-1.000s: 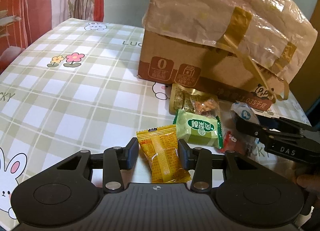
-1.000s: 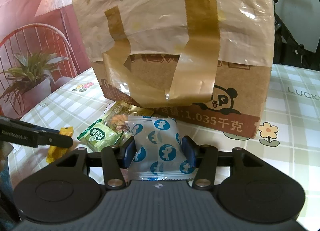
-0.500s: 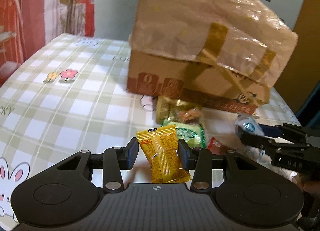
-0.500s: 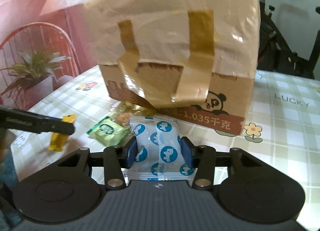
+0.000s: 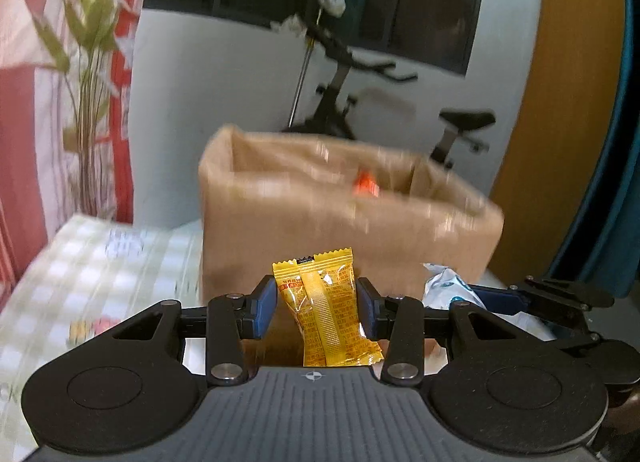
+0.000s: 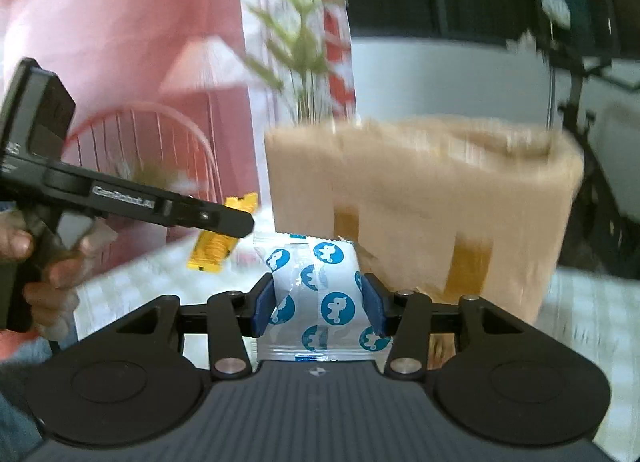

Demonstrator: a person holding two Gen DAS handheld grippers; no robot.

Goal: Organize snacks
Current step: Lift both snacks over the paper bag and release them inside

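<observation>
1. Both grippers have risen since the earlier frames: the snacks that lay below them on the checked tablecloth (image 5: pixel 100 258) have dropped out of sight, and the open top of the cardboard box (image 5: pixel 344 221) now shows from above its near wall.
2. Left gripper (image 5: pixel 316 310) pinches the yellow snack packet (image 5: pixel 324 314) across its width, both blue pads pressed on its sides.
3. Right gripper (image 6: pixel 318 308) pinches the white packet with blue dots (image 6: pixel 320 294) the same way, pads on both side edges.
4. Each packet stands upright in its jaws, long axis running up and forward along the fingers, crimped top edge pointing toward the box.
5. From both wrist views the box lies straight ahead and slightly below the packet tops; its opening faces up, and something orange (image 5: pixel 366 185) already lies inside, too blurred to identify.
6. In the left view the other gripper sits just to the right and a little farther forward, so I judge the right hand marginally nearer the rim.
7. Next move, as I judge it, is forward over the near wall, then a release so the 2 packets fall in.
8. Risk: the near wall's paper lining rises in front of both packets, so going forward too low could catch a lower corner.
</observation>
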